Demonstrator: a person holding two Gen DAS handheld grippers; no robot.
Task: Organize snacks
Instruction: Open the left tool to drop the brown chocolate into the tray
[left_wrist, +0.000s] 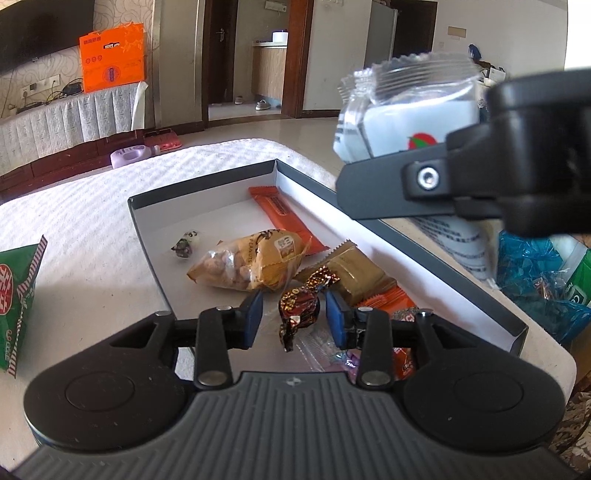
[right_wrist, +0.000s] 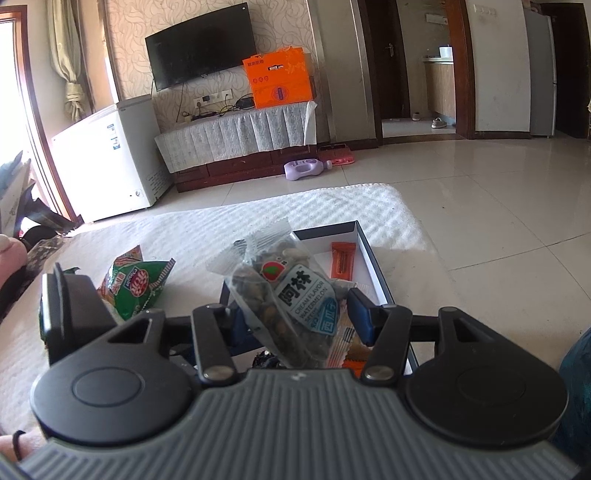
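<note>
A shallow box (left_wrist: 207, 221) with a dark rim and a white floor lies on the cloth-covered table. In it are an orange bar (left_wrist: 284, 218), a peanut bag (left_wrist: 251, 266), a small wrapped sweet (left_wrist: 186, 243) and a gold-brown packet (left_wrist: 354, 273). My left gripper (left_wrist: 295, 315) is low over the box's near end. A brown foil candy (left_wrist: 299, 310) sits between its blue pads with a gap on each side. My right gripper (right_wrist: 295, 317) is shut on a clear packet of watermelon seeds (right_wrist: 291, 295), held upright above the box. The same seed packet (left_wrist: 406, 110) shows at the upper right of the left wrist view.
A green snack bag (left_wrist: 14, 302) lies on the cloth left of the box, and the same green bag (right_wrist: 136, 288) shows in the right wrist view. A crumpled blue plastic bag (left_wrist: 535, 273) sits beyond the box's right rim. More orange wrappers (left_wrist: 388, 302) crowd the near right corner.
</note>
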